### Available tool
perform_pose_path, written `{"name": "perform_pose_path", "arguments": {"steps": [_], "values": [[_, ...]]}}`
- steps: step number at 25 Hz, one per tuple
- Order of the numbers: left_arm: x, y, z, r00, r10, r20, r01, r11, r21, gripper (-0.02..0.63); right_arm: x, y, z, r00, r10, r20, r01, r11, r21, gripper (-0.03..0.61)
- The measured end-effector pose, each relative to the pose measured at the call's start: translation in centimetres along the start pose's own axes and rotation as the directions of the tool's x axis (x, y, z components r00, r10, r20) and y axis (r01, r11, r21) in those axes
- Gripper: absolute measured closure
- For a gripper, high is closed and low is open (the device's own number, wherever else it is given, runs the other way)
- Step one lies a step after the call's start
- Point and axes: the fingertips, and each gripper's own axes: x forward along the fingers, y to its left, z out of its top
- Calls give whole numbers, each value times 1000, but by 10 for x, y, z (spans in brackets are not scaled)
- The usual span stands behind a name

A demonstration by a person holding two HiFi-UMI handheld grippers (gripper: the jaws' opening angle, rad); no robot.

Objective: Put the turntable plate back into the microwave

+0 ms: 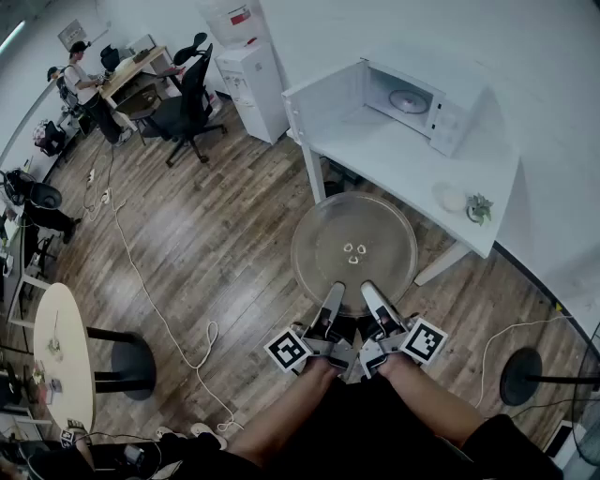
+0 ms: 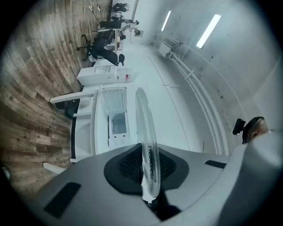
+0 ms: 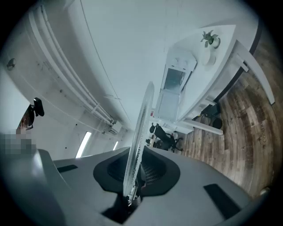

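Over the floor (image 1: pixel 216 244), the left claw (image 1: pixel 332 296) and right claw (image 1: pixel 373 296) each gripped the near rim of the glass turntable plate (image 1: pixel 328 234); it seemed stiff, slippery, breakable.

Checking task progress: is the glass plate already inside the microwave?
No, the left gripper and right gripper hold the glass plate above the floor, short of the open microwave.

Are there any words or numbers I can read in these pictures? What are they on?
Nothing here can be read as words or numbers.
Red label on the white water dispenser's bottle: too small to read.
Framed sign on the far wall: blurred.
White microwave's control panel: too small to read.
Black-and-white square markers: patterns only, no letters.
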Motion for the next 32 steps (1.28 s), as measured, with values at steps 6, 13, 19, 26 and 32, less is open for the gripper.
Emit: {"name": "perform_pose_path", "arguments": {"steps": [6,13,19,26,32], "values": [[9,5,7,1000,0,8,1,1000,-1,569,10,-5,5,1000,-2,-9,2,1000,1,517],[11,5,14,1000,-5,12,5,1000,-5,569,18,-4,5,1000,0,-9,0,1000,-5,515],[20,13,32,1000,-12,-25,12,1000,-14,566,37,-11,3,1000,-9,27,10,1000,-13,514],[30,13,47,996,-25,-84,23,999,-23,566,52,-10,4,996,-15,89,17,1000,-20,512],[48,21,57,993,-36,-111,34,999,-21,565,67,-17,16,993,-16,114,20,999,-34,512]]}}
